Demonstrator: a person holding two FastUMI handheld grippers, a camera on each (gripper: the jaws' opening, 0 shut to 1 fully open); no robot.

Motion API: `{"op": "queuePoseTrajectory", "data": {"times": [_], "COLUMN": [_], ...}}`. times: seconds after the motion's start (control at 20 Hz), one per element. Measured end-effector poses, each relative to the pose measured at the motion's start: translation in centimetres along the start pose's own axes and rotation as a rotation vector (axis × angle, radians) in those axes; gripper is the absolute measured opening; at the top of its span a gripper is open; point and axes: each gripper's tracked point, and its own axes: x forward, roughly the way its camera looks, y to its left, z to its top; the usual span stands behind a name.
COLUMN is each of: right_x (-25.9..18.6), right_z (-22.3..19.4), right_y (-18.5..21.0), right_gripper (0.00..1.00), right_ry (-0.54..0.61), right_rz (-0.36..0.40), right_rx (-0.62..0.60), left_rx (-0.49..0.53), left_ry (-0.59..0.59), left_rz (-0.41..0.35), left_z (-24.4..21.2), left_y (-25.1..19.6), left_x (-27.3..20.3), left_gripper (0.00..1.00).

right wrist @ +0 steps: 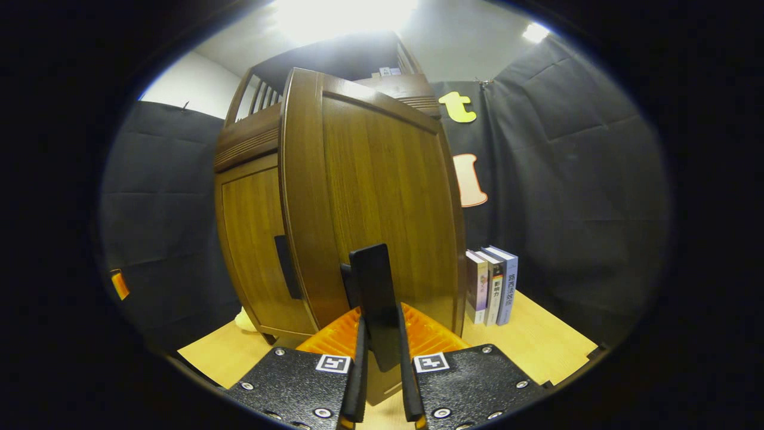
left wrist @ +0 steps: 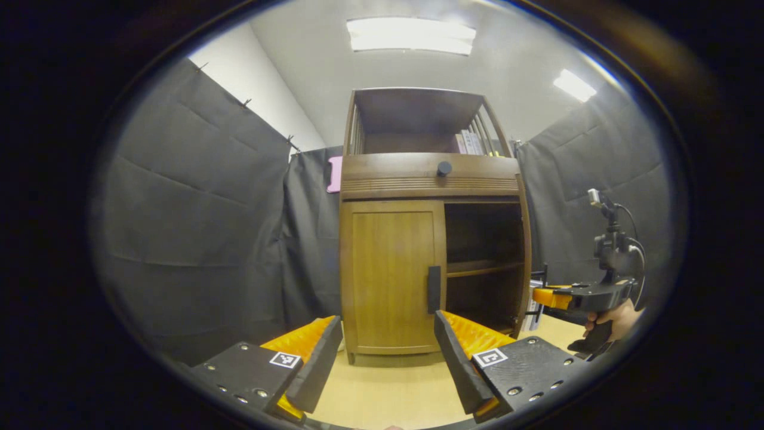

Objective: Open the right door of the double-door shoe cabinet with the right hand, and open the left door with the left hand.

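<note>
While my right gripper (right wrist: 379,382) clamps the right door's handle (right wrist: 375,298), I judge the pull should follow the hinge's arc, wrist turning with the right door (right wrist: 382,203) so the handle does not slip out. That door stands swung well out from the shoe cabinet (left wrist: 430,179). My left gripper (left wrist: 388,358) hangs low before the closed left door (left wrist: 391,275), jaws wide and holding nothing, pointed toward its handle (left wrist: 434,289) and well short of it. Next it should close in squarely.

Glossy wood shoe cabinet (left wrist: 391,275), matt cloth wall (left wrist: 197,197)
</note>
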Motion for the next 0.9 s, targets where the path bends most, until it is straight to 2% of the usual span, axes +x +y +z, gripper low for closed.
{"op": "queuePoseTrajectory", "data": {"times": [0.15,0.2,0.5,0.65,0.7,0.75,0.85,0.9], "right_x": [-0.3,-0.3,-0.8,-0.9,-1.1,-1.3,-1.5,-1.4], "right_z": [0.4,0.7,1.7,2.3,2.7,3.0,4.2,4.0], "right_y": [-0.1,-0.1,-0.7,-0.9,-1.1,-1.4,-1.6,-1.9], "right_gripper": [0.24,0.20,0.14,0.16,0.16,0.16,0.15,0.11], "right_ry": [-0.005,-0.010,-0.018,-0.014,-0.013,-0.015,-0.019,-0.020], "right_rz": [-0.020,-0.026,-0.083,-0.119,-0.136,-0.157,-0.194,-0.215], "right_rx": [-0.003,-0.003,-0.035,-0.037,-0.039,-0.042,-0.037,-0.031], "left_rx": [-0.003,-0.003,-0.020,-0.031,-0.032,-0.033,-0.029,-0.028], "left_ry": [-0.002,-0.002,0.014,0.026,0.025,0.025,0.031,0.034], "left_rz": [-0.029,-0.038,-0.074,-0.088,-0.089,-0.090,-0.095,-0.098], "left_z": [0.2,0.2,0.0,-0.1,-0.1,-0.1,-0.1,-0.1], "left_y": [-0.1,-0.2,-0.6,-0.9,-1.0,-1.0,-1.0,-1.0], "left_x": [0.0,0.0,-0.2,-0.3,-0.4,-0.3,-0.3,-0.3], "left_gripper": [0.94,0.94,0.94,0.94,0.88,0.94,0.94,0.94]}}
